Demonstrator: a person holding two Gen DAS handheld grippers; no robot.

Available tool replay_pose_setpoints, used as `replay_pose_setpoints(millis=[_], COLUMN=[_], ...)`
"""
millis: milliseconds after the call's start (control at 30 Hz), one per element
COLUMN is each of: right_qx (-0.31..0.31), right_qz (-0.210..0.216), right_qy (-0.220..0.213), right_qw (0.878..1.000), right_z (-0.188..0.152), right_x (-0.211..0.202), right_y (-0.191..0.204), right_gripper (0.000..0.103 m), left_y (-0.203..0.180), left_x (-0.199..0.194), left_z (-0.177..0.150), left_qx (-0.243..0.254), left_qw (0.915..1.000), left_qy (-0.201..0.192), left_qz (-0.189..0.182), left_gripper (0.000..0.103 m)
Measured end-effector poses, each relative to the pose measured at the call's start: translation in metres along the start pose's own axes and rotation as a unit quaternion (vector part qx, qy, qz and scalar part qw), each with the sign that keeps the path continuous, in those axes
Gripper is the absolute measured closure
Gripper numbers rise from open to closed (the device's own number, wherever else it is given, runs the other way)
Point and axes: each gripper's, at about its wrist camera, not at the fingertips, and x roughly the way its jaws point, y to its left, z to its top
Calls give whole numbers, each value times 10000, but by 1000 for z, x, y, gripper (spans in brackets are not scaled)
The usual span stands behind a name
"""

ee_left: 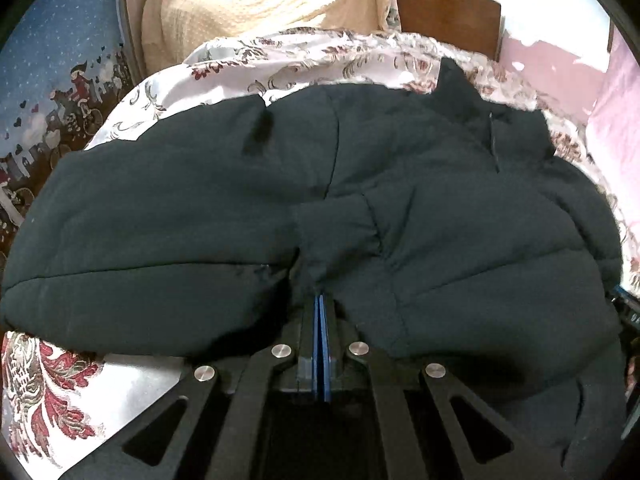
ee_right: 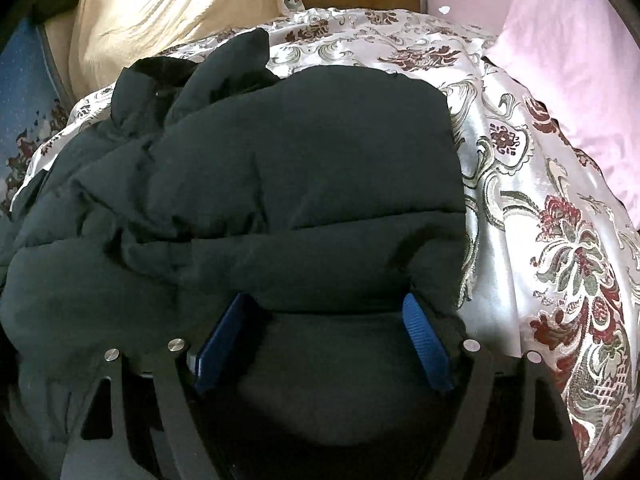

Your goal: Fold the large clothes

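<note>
A dark padded jacket [ee_left: 440, 200] lies spread on a floral satin bedspread [ee_left: 280, 56], collar toward the far side. My left gripper [ee_left: 320, 296] is shut, its blue pads pressed together on a bunched pinch of jacket fabric near the cuffed sleeve end. In the right wrist view the jacket [ee_right: 300, 160] is heaped in thick folds. My right gripper [ee_right: 325, 300] stands wide open at its near edge. A puffy fold lies across the gap between the blue pads [ee_right: 224, 336], and I see no squeeze on it.
The bedspread [ee_right: 520, 160] stretches away to the right of the jacket. A cream knitted blanket [ee_left: 260, 0] hangs at the far side beside a wooden headboard [ee_left: 448, 12]. A pink pillow [ee_right: 560, 60] lies at the far right. A blue patterned cloth [ee_left: 60, 60] is on the left.
</note>
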Motion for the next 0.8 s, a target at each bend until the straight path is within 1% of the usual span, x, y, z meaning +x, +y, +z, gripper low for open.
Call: replay_pose_setpoints(millis=[33,67,100,133,167,200,233,300,333,400,467,533,600,667,733,800], right_qx=[-5,-13,-26,-40,-34,9,68,91,25,-183,-476,-756,-992,-1251,-1604,-1805], right_qz=[-3,-3,-6,-13,-29,-49,-22,25,64,139,268,509,752,910,924,810], right_qy=[-57,-118,-179,-248,-300,-379,-474,-593,-645,-745,-815,-876,-878,-879,-924,-962], right_qw=[10000,9999,9998,9997,9995,9993,9989,9982,9979,9970,9952,9920,9883,9840,9784,9755], right_z=[-1,-9,-9,-10,-11,-12,-14,-17,-18,-20,-19,-17,-18,-20,-23,-25], right_x=[-3,-12,-16,-21,-27,-35,-44,-58,-65,-75,-84,-91,-96,-98,-97,-93], right_y=[-1,0,0,0,1,3,6,16,26,47,78,114,150,185,224,254], right_gripper=[25,24,22,20,19,19,19,18,18,17,15,14,14,14,14,14], left_y=[3,6,9,14,19,27,34,49,57,77,97,121,147,171,197,223], left_x=[-4,-9,-12,-15,-20,-28,-34,-48,-53,-62,-70,-77,-82,-85,-87,-87], left_z=[0,0,-1,-1,-2,-5,-7,-11,-12,-14,-18,-21,-25,-30,-36,-42], left_qx=[-47,-109,-162,-200,-244,-328,-423,-636,-727,-959,-1177,-1405,-1609,-1809,-2064,-2368], left_qw=[10000,9999,9998,9996,9994,9986,9976,9960,9953,9936,9916,9891,9861,9827,9778,9711], left_qy=[3,14,28,50,57,22,-30,-132,-137,-103,-77,-12,35,110,134,115], left_qz=[-44,-78,-113,-173,-253,-423,-547,-618,-622,-593,-528,-438,-412,-393,-348,-268], left_gripper=[100,98,89,80,59,37,31,19,17,16,16,13,8,6,4,3])
